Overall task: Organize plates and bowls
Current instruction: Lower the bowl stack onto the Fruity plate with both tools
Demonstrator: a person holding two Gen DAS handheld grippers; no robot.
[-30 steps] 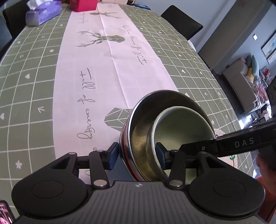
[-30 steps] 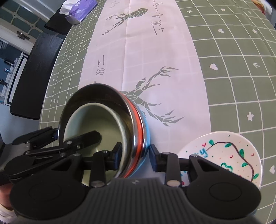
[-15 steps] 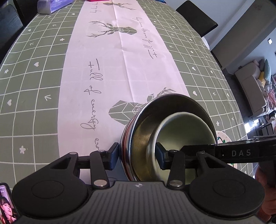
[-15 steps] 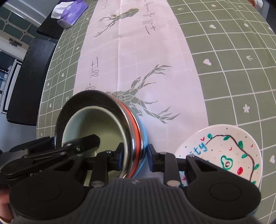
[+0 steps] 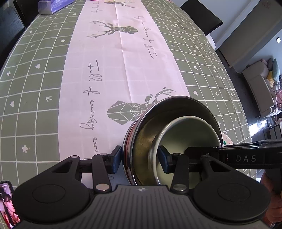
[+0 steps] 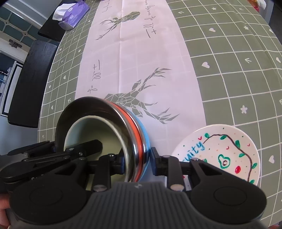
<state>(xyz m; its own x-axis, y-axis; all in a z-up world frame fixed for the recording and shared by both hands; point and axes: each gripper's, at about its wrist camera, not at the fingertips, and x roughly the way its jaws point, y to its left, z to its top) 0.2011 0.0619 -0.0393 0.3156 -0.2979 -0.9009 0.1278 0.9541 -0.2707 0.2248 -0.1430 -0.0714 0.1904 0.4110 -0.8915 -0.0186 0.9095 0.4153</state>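
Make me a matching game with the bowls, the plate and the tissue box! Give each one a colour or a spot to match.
Things:
1. steel bowl
2. pale green bowl
3. painted plate
4. tissue box

Clues:
A. purple, at the table's far end
B. nested inside another bowl
C. white with an avocado drawing
D. shiny, with orange and blue bands outside

Pairs: 1-D, 2-B, 3-C, 4-A

Both wrist cameras sit low, very near the nested bowls (image 5: pixel 176 141), looking along the surface (image 5: pixel 44 79) from opposite sides (left from the bowls' left, right from their right); they share the bowls (image 6: pixel 98 133) and deer runner (image 6: pixel 141 58).
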